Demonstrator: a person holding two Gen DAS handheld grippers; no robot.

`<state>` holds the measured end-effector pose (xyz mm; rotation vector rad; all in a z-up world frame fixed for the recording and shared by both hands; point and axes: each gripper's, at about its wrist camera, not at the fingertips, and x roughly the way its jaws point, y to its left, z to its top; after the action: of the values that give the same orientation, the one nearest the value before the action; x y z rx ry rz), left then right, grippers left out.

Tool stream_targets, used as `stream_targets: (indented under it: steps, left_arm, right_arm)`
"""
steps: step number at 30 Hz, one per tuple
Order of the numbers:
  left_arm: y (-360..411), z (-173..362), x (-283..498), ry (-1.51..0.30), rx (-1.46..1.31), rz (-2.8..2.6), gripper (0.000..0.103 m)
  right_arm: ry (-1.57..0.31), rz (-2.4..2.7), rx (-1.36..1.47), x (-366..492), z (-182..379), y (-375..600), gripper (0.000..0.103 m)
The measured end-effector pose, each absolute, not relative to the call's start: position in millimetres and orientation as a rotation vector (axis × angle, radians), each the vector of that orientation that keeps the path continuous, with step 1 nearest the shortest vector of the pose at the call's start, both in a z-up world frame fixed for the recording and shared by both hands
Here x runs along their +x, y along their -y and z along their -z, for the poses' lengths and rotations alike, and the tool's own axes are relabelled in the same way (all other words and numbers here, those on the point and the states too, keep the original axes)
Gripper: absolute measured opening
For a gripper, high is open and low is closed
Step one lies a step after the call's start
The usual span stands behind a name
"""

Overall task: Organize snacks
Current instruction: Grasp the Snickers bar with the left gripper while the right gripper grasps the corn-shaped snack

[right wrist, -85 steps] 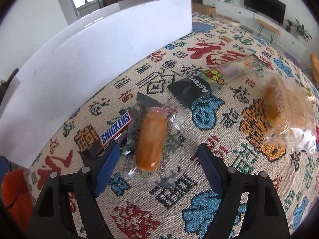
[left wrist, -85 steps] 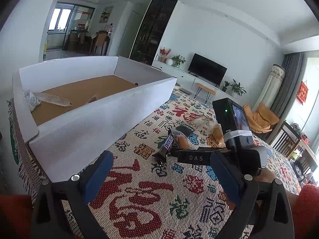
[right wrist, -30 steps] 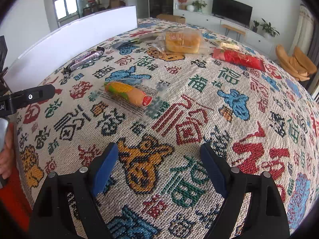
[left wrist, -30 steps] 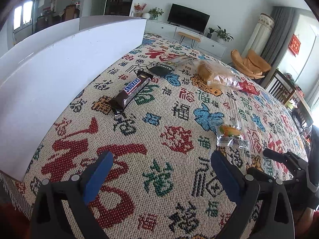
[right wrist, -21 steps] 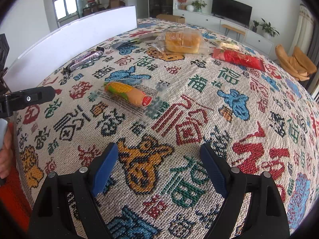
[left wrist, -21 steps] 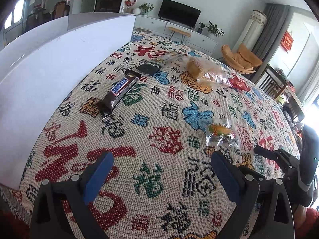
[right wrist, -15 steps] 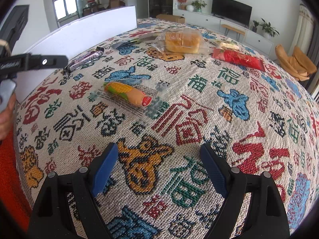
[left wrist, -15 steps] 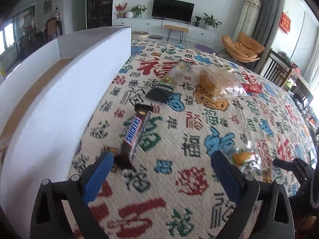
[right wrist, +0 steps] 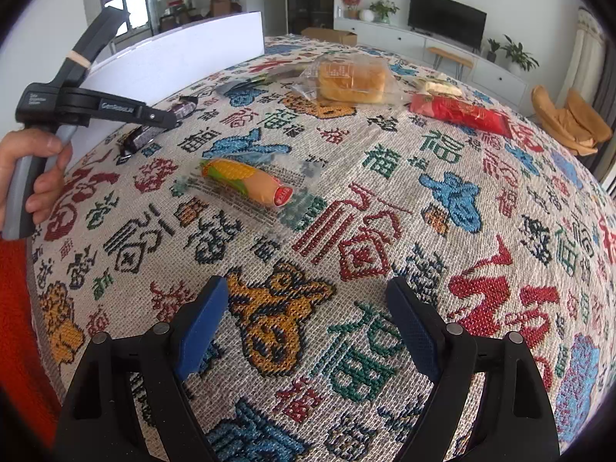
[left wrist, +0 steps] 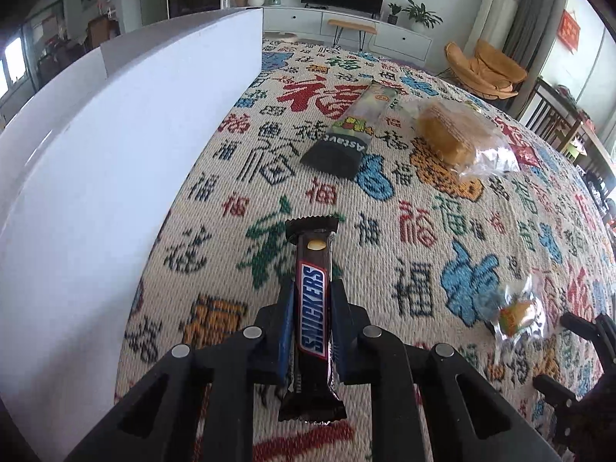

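My left gripper (left wrist: 312, 308) is shut on a brown Snickers bar (left wrist: 313, 292), which lies lengthwise between the blue pads on the patterned tablecloth. The white open box (left wrist: 115, 146) stands just to its left. My right gripper (right wrist: 304, 323) is open and empty, low over the cloth near the table's front edge. A corn sausage in clear wrap (right wrist: 246, 183) lies ahead of it; it also shows in the left wrist view (left wrist: 516, 313). The left gripper shows in the right wrist view (right wrist: 142, 131), by the box wall (right wrist: 173, 61).
A black snack packet (left wrist: 338, 150), a long clear packet (left wrist: 375, 98) and a wrapped bread loaf (left wrist: 458, 134) lie farther back. A red packet (right wrist: 462, 115) lies at the back right. A TV cabinet and an orange chair stand beyond the table.
My left gripper has moved forward to the Snickers bar and shut on it. The right gripper has stayed still and open.
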<state>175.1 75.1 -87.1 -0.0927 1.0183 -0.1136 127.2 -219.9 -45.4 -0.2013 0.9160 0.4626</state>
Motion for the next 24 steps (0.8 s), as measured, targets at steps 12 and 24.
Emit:
stream_targets:
  steps: [12,24]
  left_arm:
    - [-58,84,99,-0.956,-0.066,0.020,0.083]
    - [-59,95,102,-0.974,-0.043,0.003,0.064]
  right_arm:
    - [-0.915,-0.462,-0.202,127,45,220,0.086]
    - [-0.846,-0.662,-0.399,133,28,190,0.086]
